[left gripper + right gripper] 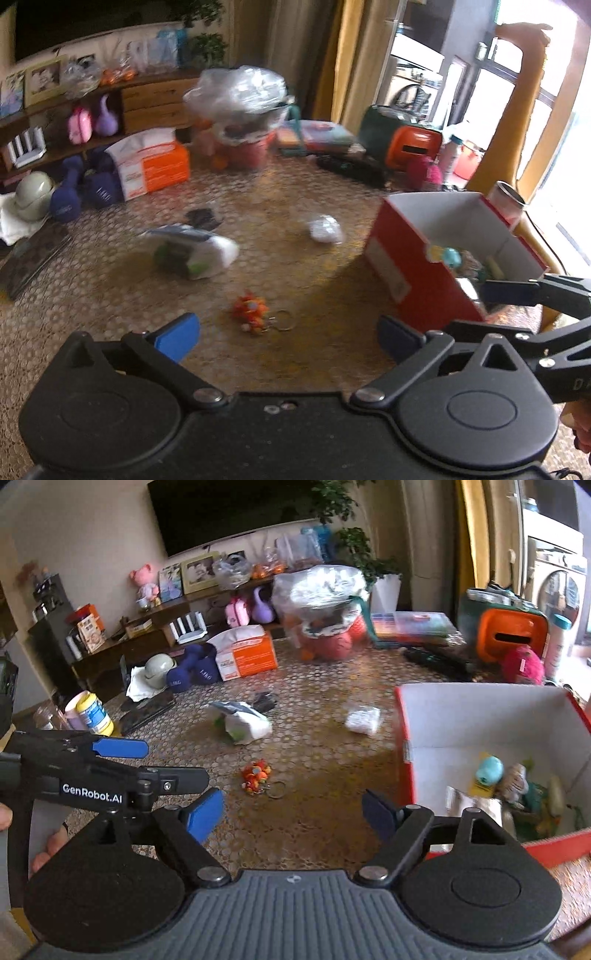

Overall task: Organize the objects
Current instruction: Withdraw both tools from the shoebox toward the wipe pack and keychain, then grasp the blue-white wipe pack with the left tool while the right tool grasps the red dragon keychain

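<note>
Both claws are released, with nothing between their blue pads: the left gripper point(288, 338) and the right gripper point(293, 812) hang above the table point(314, 812). The orange keychain toy point(255, 777) lies on the table's middle, just ahead of them. The red box point(402, 775) stands toward the right edge, with small toys inside.

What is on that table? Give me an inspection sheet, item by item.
Surface: patterned table cover, partly cluttered.
Job's things: red box with small items inside; orange keyring toy, white packet and white pouch lie loose outside it.
Clutter: tissue box, dumbbells, plastic bag.
Grippers: left hand-held gripper and right hand-held gripper open, empty.
Cables: nothing seen.
Surroundings: TV, shelf, curtain.
</note>
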`<state>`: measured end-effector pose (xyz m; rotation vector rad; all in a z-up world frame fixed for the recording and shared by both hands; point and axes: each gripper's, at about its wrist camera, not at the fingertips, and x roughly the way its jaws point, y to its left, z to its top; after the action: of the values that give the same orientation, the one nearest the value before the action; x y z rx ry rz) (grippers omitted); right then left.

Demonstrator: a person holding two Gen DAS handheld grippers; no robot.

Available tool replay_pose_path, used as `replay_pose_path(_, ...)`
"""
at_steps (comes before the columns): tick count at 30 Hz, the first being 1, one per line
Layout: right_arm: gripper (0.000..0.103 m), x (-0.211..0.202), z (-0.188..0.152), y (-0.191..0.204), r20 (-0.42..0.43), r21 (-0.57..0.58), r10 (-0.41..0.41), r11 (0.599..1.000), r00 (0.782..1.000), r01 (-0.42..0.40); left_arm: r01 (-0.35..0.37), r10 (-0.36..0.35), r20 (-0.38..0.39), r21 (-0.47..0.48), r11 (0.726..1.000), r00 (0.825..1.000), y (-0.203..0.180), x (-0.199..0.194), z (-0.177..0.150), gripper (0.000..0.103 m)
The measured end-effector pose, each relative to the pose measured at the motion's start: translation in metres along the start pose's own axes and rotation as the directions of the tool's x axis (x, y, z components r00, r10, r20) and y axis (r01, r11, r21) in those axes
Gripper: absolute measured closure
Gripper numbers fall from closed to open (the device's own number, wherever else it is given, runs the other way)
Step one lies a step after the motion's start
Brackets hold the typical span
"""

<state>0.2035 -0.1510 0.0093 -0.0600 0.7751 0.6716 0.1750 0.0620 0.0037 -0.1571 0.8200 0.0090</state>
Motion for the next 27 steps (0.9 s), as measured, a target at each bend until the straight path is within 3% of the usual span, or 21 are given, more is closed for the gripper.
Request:
replay_pose_path(9, 0.020, 0.052, 0.006, 0.020, -0.035, -0.048, 0.010, 0.999, 0.999, -0.012, -0.064, 0.064, -0.002, -0.025, 0.998, 0.998, 0.046, 0.035, 0.001, 0.001)
replay_pose_path(18, 0.020, 0.107, 0.009, 0.027, -0.082, -0.103, 0.012, 0.994, 0.997, -0.020, -0.102, 0.102, -0.002, -0.104, 0.989, 0.995, 0.085, 0.074, 0.024, 0.001)
replay_pose_path(27, 0.020, 0.152, 0.005, 0.031, -0.112, -0.149, 0.028, 0.988, 0.993, -0.045, -0.132, 0.117, -0.087, -0.203, 0.970, 0.989, 0.107, 0.122, 0.056, 0.001)
